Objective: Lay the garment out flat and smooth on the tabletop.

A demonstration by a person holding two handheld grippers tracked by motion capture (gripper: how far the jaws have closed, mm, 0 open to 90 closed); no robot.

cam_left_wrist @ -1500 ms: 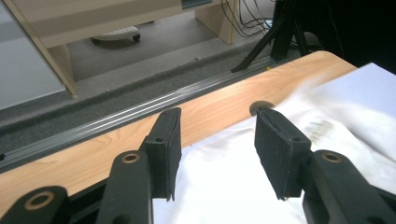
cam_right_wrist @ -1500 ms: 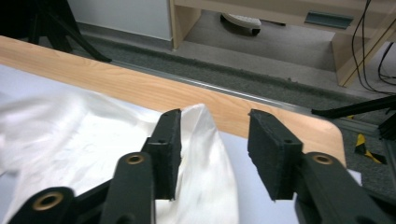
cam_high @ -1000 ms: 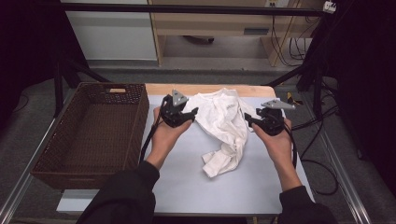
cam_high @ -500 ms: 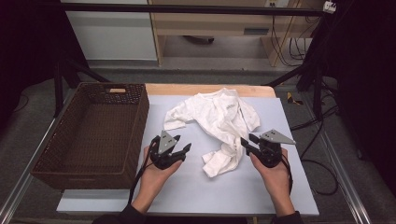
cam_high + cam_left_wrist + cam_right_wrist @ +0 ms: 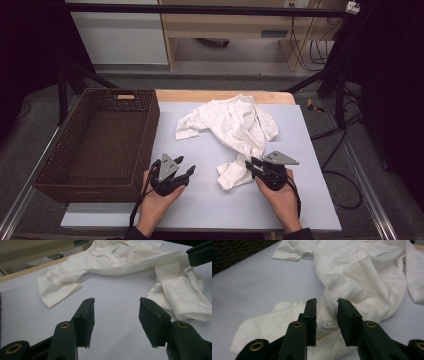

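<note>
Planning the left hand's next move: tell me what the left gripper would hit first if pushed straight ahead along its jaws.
Likely bare table first, then the white garment: its draped middle lies across the line ahead of the open left gripper. Depth is hard to judge from here.

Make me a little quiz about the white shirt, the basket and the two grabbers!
1. True or false: the white shirt lies inside the wicker basket.
2. Which gripper has shirt cloth between its jaws: A) left gripper, B) right gripper?
3. Fill in: the left gripper's jaws stand apart over the bare ____.

Key
1. False: it lies crumpled on the table, to the right of the basket.
2. B: in the right gripper view, cloth with a small label sits between the part-open jaws.
3. Table.
</note>
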